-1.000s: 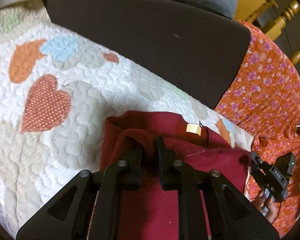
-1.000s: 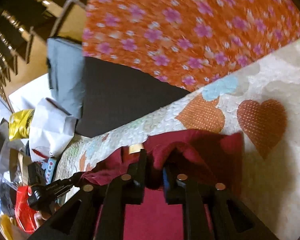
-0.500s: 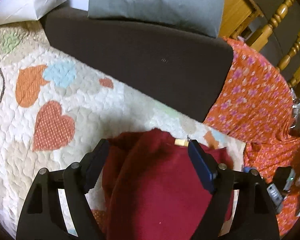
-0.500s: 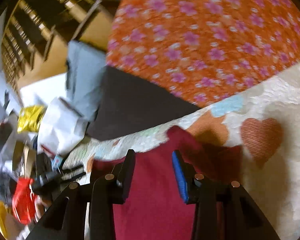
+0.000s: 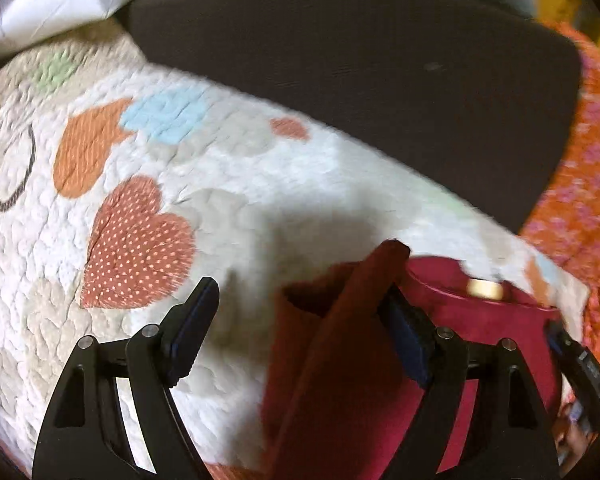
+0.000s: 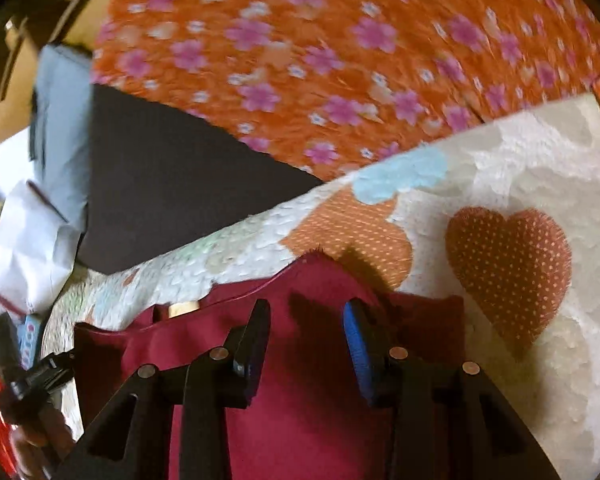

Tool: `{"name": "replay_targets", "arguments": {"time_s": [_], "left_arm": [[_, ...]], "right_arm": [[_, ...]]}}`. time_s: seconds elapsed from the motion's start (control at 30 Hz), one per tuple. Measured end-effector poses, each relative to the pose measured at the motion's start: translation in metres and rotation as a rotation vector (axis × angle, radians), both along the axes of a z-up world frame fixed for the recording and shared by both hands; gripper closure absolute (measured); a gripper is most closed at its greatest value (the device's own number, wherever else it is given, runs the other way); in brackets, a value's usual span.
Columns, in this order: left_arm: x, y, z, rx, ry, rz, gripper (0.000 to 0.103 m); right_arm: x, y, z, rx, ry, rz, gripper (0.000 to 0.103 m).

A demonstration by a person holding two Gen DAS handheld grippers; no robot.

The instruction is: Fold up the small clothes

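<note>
Down on the quilt (image 5: 284, 200), a small red top (image 5: 340, 380) is spread out, and a loose flap of it is seen standing up in the left wrist view. The left claw (image 5: 300, 320) is opened wide. Nothing is held between its fingers. The flap is seen against the inner side of one blue finger pad (image 5: 404, 336), but whether it is touched cannot be told. The other finger is set over bare quilt, just beside a dotted heart patch (image 5: 136, 244).

From the right wrist view, the right claw (image 6: 306, 344) is also opened wide, and nothing is held in it. It is placed over the red top (image 6: 300, 400), with red cloth seen between and under the fingers. A tan tag (image 6: 184, 309) is seen at the neck of the top, near the top's far edge. A dark shadow is cast on the cloth between the fingers.

Beyond the quilt, a dark cushion (image 5: 360, 80) is laid, and an orange cloth with pink flowers (image 6: 340, 60) is spread beside it. A white bag (image 6: 32, 248) is seen at the far left of the right wrist view. Both pictures are blurred in places.
</note>
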State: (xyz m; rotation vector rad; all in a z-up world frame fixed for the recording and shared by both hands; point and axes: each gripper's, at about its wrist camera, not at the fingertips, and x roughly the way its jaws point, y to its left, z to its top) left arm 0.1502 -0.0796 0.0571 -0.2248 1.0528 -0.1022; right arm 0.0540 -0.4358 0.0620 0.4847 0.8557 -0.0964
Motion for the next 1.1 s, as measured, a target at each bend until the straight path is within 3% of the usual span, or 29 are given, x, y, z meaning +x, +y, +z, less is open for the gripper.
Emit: {"name": "replay_targets", "arguments": {"time_s": [0.07, 0.2, 0.3, 0.43, 0.63, 0.8, 1.1], "left_arm": [[0.007, 0.005, -0.014, -0.018, 0.04, 0.016, 0.021], [-0.003, 0.003, -0.009, -0.006, 0.008, 0.003, 0.021], [-0.015, 0.004, 0.0, 0.015, -0.02, -0.014, 0.022], [-0.032, 0.007, 0.008, 0.01, -0.029, -0.033, 0.022], [-0.06, 0.007, 0.024, 0.038, -0.066, -0.055, 0.022], [-0.082, -0.001, 0.038, 0.048, -0.092, -0.077, 0.022], [-0.124, -0.003, 0.051, 0.058, -0.103, -0.113, 0.022]], "right_arm": [[0.003, 0.001, -0.004, -0.027, -0.016, 0.009, 0.067], [-0.004, 0.008, 0.007, -0.051, -0.017, 0.029, 0.067], [-0.029, 0.01, 0.023, -0.012, -0.037, 0.045, 0.067], [-0.068, 0.022, 0.038, -0.032, -0.044, 0.092, 0.067], [-0.118, 0.043, 0.034, -0.083, -0.017, 0.143, 0.067], [-0.114, 0.048, 0.005, -0.129, 0.079, 0.158, 0.067], [-0.139, 0.062, 0.031, -0.098, 0.058, 0.173, 0.067]]}}
